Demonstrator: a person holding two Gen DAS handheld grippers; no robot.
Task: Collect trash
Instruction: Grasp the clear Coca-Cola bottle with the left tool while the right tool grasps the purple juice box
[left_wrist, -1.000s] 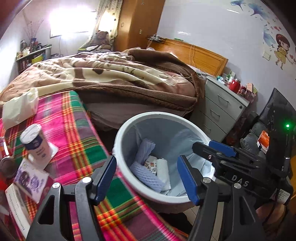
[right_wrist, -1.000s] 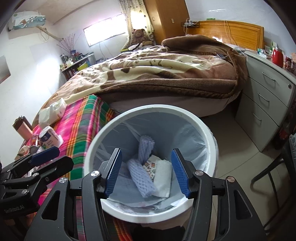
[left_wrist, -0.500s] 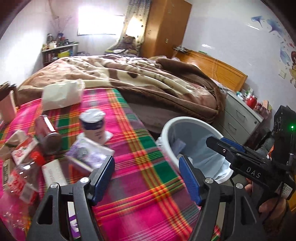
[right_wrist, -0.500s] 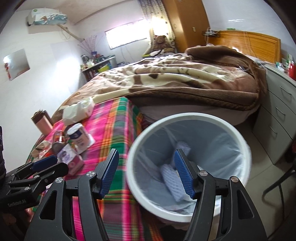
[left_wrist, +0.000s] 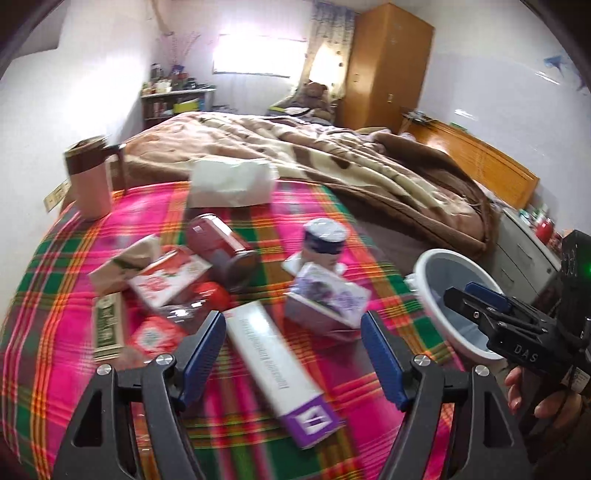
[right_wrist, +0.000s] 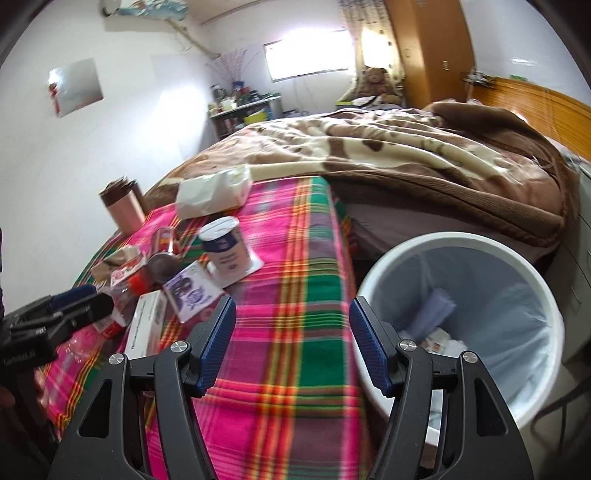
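Note:
Trash lies scattered on a pink plaid tablecloth (left_wrist: 258, 221): a long white and purple box (left_wrist: 280, 373), a small purple box (left_wrist: 327, 304), a white tub with a blue label (left_wrist: 325, 238), a red can on its side (left_wrist: 221, 243), red and white packets (left_wrist: 166, 280) and a green box (left_wrist: 108, 326). My left gripper (left_wrist: 293, 354) is open and empty above the long box. My right gripper (right_wrist: 291, 343) is open and empty over the table edge beside the white trash bin (right_wrist: 524, 269), which has a blue liner and trash inside. The bin also shows in the left wrist view (left_wrist: 421, 273).
A pink mug (left_wrist: 90, 184) and a white tissue pack (left_wrist: 231, 182) stand at the table's far side. A bed with a brown blanket (left_wrist: 332, 162) lies behind. A grey drawer unit (left_wrist: 524, 243) stands right of the bin.
Both grippers have swung left, away from the bin and over the table. The left gripper now faces the pile of trash; the bin has slid to the right of both views.

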